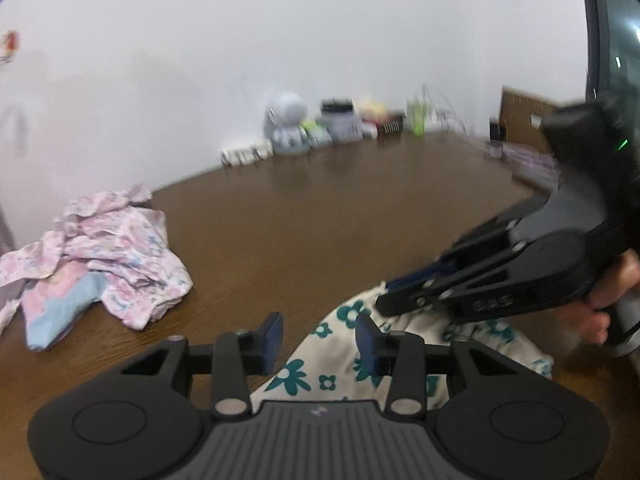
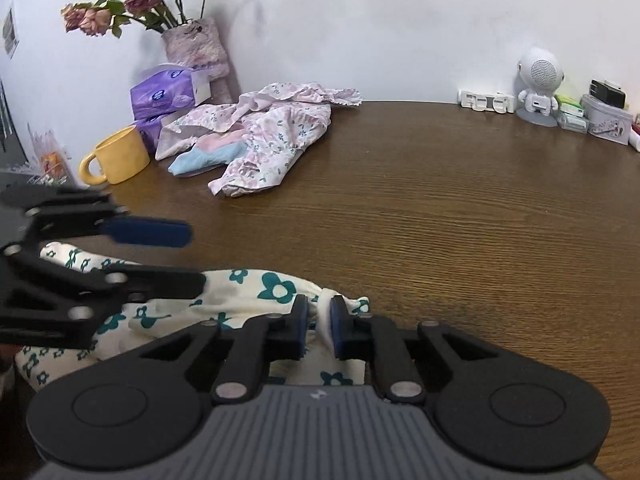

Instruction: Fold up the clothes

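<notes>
1. The cream garment with teal flowers [image 2: 256,296] lies bunched on the near edge of the brown wooden table [image 2: 440,216], right under both grippers.
2. The right gripper [image 2: 319,322] has its blue pads pressed onto a gathered fold of that garment, pinching it at the cloth's right-hand end.
3. The left gripper [image 1: 319,338] has its jaws spread, empty, hovering just over the same cloth; the fabric runs from below its pads off to its right, toward the right gripper.
4. The garment's long axis lies roughly left to right across the table edge, so the free end sits on the left gripper's side; I judge that gripper the nearer one to take it.
5. A second heap, the pink floral clothes [image 2: 264,136], lies well apart on the far left, beside a yellow mug [image 2: 120,156].
</notes>
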